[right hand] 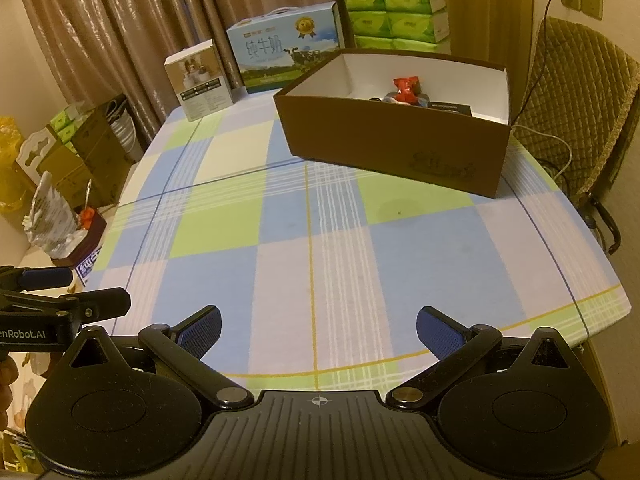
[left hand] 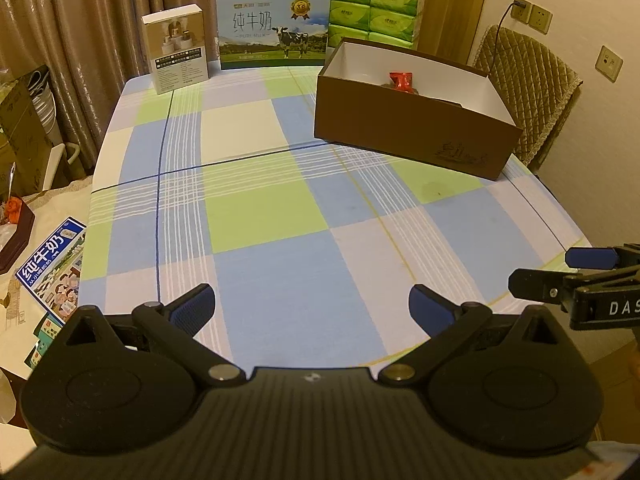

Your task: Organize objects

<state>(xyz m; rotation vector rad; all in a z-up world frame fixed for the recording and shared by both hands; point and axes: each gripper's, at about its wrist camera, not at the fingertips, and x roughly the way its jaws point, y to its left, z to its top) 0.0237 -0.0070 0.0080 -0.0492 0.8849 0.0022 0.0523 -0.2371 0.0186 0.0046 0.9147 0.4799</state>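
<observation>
Left tongs: the left tongs are seen at the bottom centre of the left wrist view, spread wide with nothing between the blue pads, held above the near edge of the desk.
Right tongs: the right tongs are seen at the bottom centre of the right wrist view, likewise spread wide and empty; part of them is also caught at the right edge of the left wrist view.
Desk: a checked cloth of blue, green and white squares is laid over it; the middle of the cloth is bare.
Brown box: an open brown box with white inner walls is placed in the upper right of the left wrist view, on the far right part of the desk.
Box contents: a red wrapped item is seen inside the box among a few dark things that cannot be made out.
Far edge: a small white carton, a milk carton and a stack of green tissue packs are lined up along the top of the frame.
Chair: a quilted chair is set just beside the box, at the upper right.
</observation>
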